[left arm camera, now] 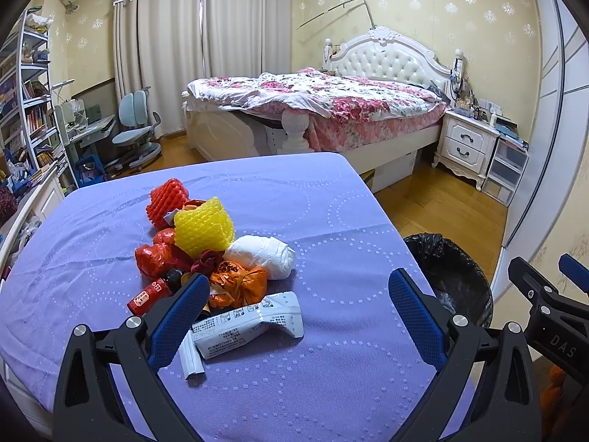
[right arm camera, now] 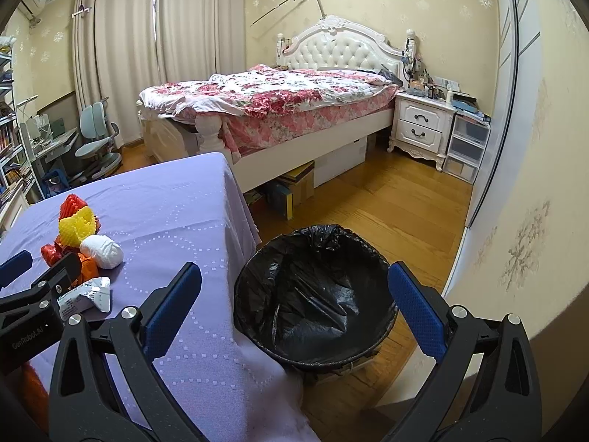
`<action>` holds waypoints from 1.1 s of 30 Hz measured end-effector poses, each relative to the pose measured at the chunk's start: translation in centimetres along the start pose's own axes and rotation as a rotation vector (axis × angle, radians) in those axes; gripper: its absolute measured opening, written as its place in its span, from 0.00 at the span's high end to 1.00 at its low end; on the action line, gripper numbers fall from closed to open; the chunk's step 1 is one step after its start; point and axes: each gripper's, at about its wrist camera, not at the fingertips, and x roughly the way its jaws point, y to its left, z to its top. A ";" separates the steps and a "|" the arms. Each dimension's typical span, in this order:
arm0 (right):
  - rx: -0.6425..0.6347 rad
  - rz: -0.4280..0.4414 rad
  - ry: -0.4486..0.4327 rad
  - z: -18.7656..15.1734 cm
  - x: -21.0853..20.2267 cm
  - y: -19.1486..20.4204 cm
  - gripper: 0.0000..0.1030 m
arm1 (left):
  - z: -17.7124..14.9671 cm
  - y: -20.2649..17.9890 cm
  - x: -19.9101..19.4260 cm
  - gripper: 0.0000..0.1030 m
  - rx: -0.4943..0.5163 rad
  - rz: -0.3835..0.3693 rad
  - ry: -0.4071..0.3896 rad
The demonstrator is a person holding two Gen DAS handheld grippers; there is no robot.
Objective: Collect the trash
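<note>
On the purple tablecloth (left arm camera: 331, 221), the trash pile (left arm camera: 206, 258) lies just ahead of the wide-open, empty left gripper (left arm camera: 298, 287); the wide-open, empty right gripper (right arm camera: 294, 287) hangs above the black-lined bin (right arm camera: 313, 294).

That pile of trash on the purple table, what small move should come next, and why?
Probably ease the left gripper down onto the white carton. Its jaws are wide open and empty, the carton is the nearest piece of the pile, and the lined bin stands beside the table, with nothing visible in it yet.
</note>
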 end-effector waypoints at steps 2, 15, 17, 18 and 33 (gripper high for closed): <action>0.002 -0.001 0.003 -0.1 0.0 0.1 0.04 | 0.0 0.0 0.0 0.05 0.001 0.000 0.000; 0.016 -0.002 0.018 -0.2 0.3 -0.2 0.04 | -0.1 0.1 0.3 0.05 0.000 -0.001 0.005; 0.016 -0.002 0.018 -0.2 0.3 -0.2 0.04 | -0.1 0.1 0.3 0.05 0.000 -0.001 0.005; 0.017 -0.001 0.019 -0.2 0.3 -0.2 0.04 | -0.1 0.1 0.3 0.05 0.000 -0.001 0.005; 0.017 -0.002 0.023 -0.4 0.4 -0.3 0.04 | -0.1 0.0 0.4 0.05 0.001 0.000 0.008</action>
